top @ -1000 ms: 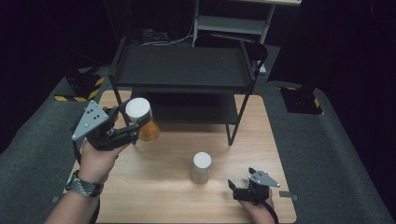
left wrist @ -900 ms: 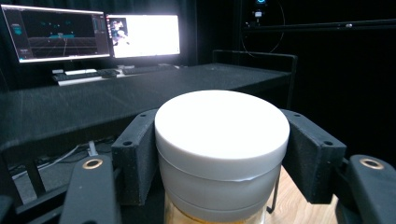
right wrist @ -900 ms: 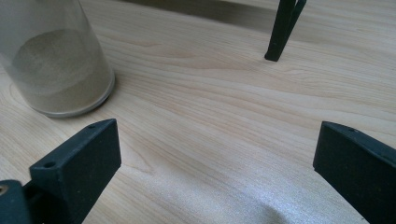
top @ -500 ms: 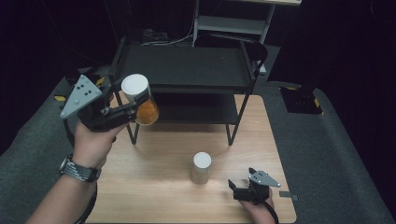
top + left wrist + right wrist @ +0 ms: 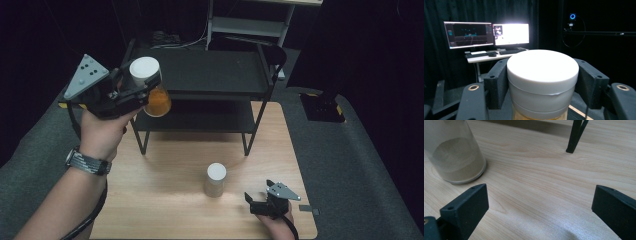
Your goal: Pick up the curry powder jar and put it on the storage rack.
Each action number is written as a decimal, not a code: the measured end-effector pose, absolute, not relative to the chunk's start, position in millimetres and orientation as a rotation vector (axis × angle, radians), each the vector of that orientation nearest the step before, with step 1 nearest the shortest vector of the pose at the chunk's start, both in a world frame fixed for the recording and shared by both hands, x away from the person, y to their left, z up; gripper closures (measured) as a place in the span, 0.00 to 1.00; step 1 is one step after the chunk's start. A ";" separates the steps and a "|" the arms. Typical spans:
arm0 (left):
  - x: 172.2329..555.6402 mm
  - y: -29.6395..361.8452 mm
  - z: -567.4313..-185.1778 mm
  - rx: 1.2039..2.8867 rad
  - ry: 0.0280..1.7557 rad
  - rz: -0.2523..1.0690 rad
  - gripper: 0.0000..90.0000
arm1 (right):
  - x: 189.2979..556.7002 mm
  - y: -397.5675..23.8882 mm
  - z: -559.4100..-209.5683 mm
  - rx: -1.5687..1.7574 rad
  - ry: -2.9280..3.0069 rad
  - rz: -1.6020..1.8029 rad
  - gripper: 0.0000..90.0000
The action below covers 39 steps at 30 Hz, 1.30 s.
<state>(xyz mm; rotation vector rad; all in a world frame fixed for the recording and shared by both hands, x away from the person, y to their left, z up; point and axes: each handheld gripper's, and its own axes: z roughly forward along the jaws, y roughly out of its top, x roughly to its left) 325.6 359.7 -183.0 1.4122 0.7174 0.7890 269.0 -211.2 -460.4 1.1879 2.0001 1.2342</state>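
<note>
Orange-filled jar (image 5: 151, 86) clamped at its lid between left gripper (image 5: 131, 90) jaws

The high view looks forward and down from the near side over the whole wooden table (image 5: 165, 200), with the black shelf rack (image 5: 200, 75) at its far edge. The left gripper view rides raised and level, pressed close behind a white jar lid (image 5: 542, 68), facing two lit monitors (image 5: 486, 33) across the dark room. The right gripper view sits low, just above the tabletop (image 5: 536, 190), facing far; it shares with the high view the sand-filled jar (image 5: 454, 155) and a rack leg (image 5: 575, 136)
</note>
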 end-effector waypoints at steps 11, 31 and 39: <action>351.0 343.4 -177.8 1.354 0.769 0.823 0.38 | 268.9 -212.5 -460.7 1.183 2.003 1.240 0.01; 397.6 311.1 -173.8 1.354 0.848 0.873 0.38 | 268.3 -214.4 -462.1 1.180 1.997 1.256 0.01; 411.4 305.5 -171.8 1.351 0.870 0.872 0.38 | 269.0 -216.5 -462.4 1.182 2.000 1.269 0.01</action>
